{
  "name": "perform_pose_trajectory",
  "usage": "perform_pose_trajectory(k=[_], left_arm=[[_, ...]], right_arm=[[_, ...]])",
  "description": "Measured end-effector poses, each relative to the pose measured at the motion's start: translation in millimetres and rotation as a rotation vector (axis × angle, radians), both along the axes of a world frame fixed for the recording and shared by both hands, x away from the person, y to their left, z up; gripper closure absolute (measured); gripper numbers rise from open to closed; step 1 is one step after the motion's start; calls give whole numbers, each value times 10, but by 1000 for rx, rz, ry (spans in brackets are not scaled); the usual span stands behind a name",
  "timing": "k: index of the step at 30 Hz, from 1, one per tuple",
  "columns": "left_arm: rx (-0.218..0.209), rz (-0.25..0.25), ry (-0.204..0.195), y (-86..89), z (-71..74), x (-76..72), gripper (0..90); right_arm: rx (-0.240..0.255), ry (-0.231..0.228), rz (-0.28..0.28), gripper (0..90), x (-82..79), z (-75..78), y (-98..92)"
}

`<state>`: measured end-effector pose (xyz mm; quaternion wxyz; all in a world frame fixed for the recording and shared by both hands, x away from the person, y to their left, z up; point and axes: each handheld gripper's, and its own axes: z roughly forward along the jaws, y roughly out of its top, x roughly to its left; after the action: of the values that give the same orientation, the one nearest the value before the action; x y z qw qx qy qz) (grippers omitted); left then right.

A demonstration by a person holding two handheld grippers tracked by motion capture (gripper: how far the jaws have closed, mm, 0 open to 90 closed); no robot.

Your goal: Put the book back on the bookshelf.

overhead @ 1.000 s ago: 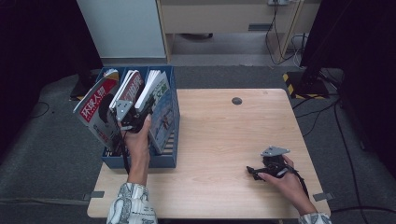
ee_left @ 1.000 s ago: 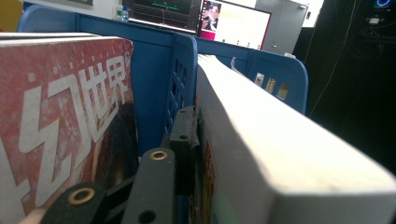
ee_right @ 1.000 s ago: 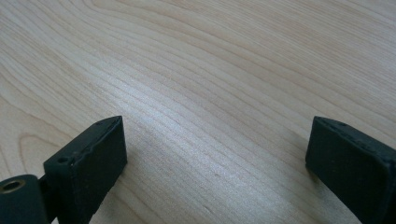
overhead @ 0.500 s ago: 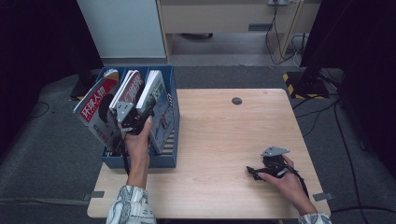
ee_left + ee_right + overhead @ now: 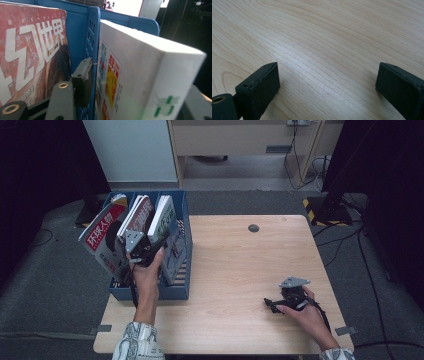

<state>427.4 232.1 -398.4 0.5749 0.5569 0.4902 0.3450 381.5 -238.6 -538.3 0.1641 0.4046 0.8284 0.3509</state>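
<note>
At the left edge of the wooden table [image 5: 235,265] stands a blue file rack [image 5: 182,290] with several upright compartments, and the left gripper [image 5: 150,251] is held over it, reaching into the books from the near side. Its jaws have just been opening: in the left gripper view one black pad [image 5: 83,80] stands off from the cover of the thick white book [image 5: 140,75], with the blue divider [image 5: 91,50] of the rack just behind that pad, so the book sits between the spread jaws and is no longer squeezed. The white book stands upright in the right-hand compartment of the rack, its printed cover facing left; from above it shows as the rightmost volume [image 5: 165,222]. To its left, across the divider, a red magazine [image 5: 30,57] with large white characters fills the next slot, and in the high view another red-covered magazine [image 5: 102,237] leans outward over the rack's left side. The right gripper [image 5: 272,304] lies low on the near right part of the table, well apart from the rack, held by the person's right hand [image 5: 305,312]. Its jaws are spread wide with bare wood between them and nothing in its hold.
</note>
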Motion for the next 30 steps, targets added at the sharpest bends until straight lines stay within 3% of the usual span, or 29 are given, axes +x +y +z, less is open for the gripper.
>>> perform_pose_trajectory(k=[10, 30], left_arm=[[13, -24, 47, -5, -34, -4, 338], [9, -64, 71, -47, -47, -28, 244]], right_arm=[[-1, -2, -2, 56, -1, 0, 1], [0, 0, -4, 56, -4, 0, 2]])
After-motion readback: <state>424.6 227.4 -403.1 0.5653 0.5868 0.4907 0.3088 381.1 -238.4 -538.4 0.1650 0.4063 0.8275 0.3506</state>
